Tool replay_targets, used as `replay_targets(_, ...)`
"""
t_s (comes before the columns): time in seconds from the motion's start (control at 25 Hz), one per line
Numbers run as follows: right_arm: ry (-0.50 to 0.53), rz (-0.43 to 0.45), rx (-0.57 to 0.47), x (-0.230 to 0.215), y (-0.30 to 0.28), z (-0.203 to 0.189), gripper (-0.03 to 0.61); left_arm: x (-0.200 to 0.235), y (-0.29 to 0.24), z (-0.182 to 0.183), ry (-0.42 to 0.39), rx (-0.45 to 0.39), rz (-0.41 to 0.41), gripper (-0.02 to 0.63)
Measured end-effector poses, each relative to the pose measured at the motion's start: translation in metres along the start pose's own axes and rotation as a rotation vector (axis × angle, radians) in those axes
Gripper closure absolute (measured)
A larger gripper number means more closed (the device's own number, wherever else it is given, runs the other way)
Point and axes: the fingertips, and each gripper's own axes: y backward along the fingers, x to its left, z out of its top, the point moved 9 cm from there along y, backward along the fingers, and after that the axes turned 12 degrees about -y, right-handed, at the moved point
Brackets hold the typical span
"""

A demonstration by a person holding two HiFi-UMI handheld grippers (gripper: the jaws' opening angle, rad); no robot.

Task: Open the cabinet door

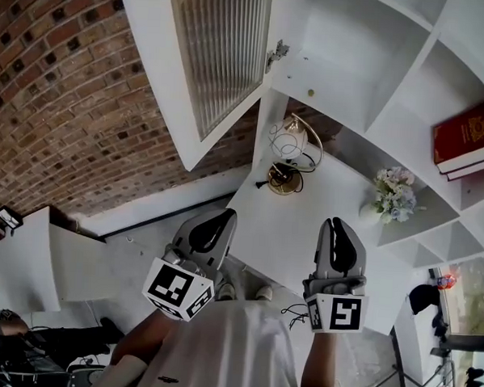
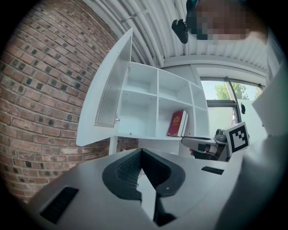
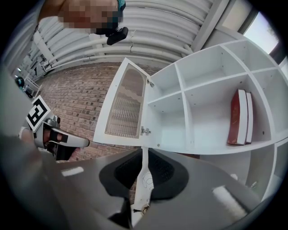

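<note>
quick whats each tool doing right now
Left tool: closed, holding nothing.
Right tool: jaws slightly apart, holding nothing.

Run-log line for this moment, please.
white cabinet door with ribbed glass panel: open | left tongs: empty, off door | right tongs: empty, off door

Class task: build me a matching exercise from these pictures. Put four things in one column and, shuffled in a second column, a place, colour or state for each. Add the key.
Column A
1. cabinet door
2. book
3. flowers
4. lamp

Column B
a. red, upright in a shelf compartment
b. brass base, standing on the white top
c. swung open
d. pale blooms, on the white top

Pairs: 1-c; 2-a; 3-d; 4-b
</note>
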Motion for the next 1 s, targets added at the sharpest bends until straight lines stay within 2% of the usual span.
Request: replay_targets(1.0,0.003,0.022,0.004,0.002,-0.012,0.002,0.568,-0.001,-0.005,-0.001,0.01,0.008,0.003,0.606)
